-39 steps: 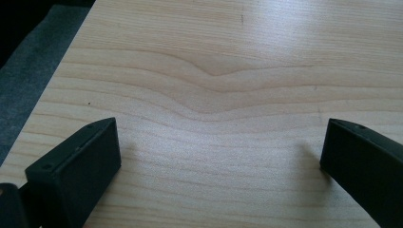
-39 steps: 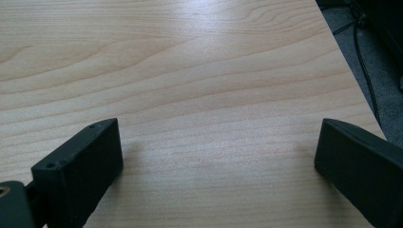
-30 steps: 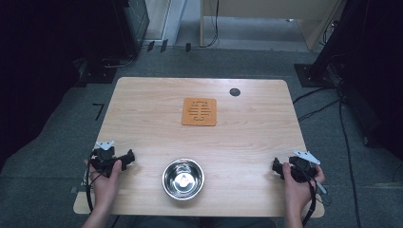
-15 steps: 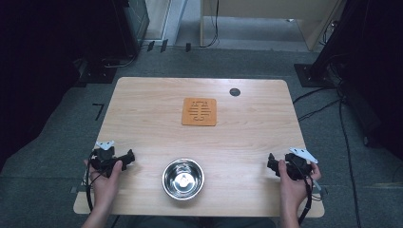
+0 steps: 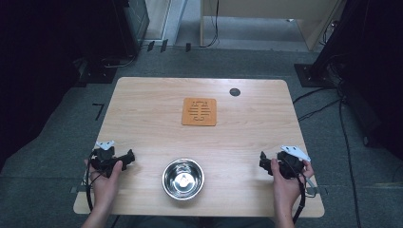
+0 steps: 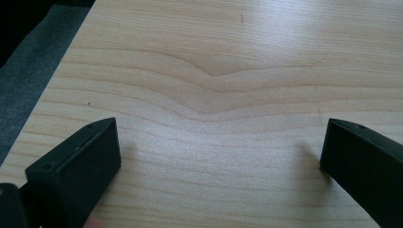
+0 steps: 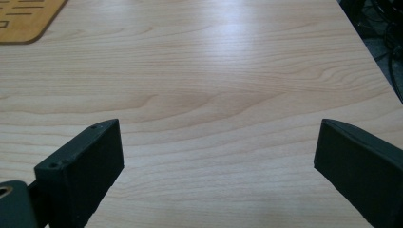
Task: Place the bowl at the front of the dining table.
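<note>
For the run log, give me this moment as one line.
left gripper: open, empty | right gripper: open, empty | steel bowl: near edge, between grippers, untouched | orange trivet: table centre

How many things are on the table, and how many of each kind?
Metal bowl: 1
Orange mat: 1
Small dark round disc: 1
Grippers, left and right, held by hands: 2
Total: 5

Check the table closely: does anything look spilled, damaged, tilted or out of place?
Nothing stands out. The steel bowl sits upright and empty near the front edge, the orange trivet lies flat and square, and the wooden table looks clean.
</note>
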Available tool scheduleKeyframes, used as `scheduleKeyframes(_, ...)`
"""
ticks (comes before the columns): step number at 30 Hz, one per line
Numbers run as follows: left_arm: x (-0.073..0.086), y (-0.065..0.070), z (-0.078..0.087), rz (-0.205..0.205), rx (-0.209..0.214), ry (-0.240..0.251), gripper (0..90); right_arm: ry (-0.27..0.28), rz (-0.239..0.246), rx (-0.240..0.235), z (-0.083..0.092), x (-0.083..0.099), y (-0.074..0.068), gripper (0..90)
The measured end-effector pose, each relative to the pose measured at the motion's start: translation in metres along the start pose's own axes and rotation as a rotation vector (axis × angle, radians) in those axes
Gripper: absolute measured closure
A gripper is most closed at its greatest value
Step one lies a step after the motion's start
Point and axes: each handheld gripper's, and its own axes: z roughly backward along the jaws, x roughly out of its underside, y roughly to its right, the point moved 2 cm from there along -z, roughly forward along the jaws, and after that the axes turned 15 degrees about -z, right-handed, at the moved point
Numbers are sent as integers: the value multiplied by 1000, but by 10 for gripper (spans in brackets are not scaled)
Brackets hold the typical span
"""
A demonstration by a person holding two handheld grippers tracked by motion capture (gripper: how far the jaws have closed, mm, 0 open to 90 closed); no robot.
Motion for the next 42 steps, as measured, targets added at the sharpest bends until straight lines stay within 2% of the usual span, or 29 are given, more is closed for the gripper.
scheduleKeyframes(3, 0, 0, 0, 0, 0, 0, 0, -1, 13, -16, 1, 1, -8, 23)
scheduleKeyframes(17, 0, 0, 0, 0, 0, 0, 0, -9, 48, -58, 3, 5, -28, 23)
scheduleKeyframes(42, 0, 0, 0, -2, 3, 2, 0, -29, 112, -105, 3, 16, -56, 23)
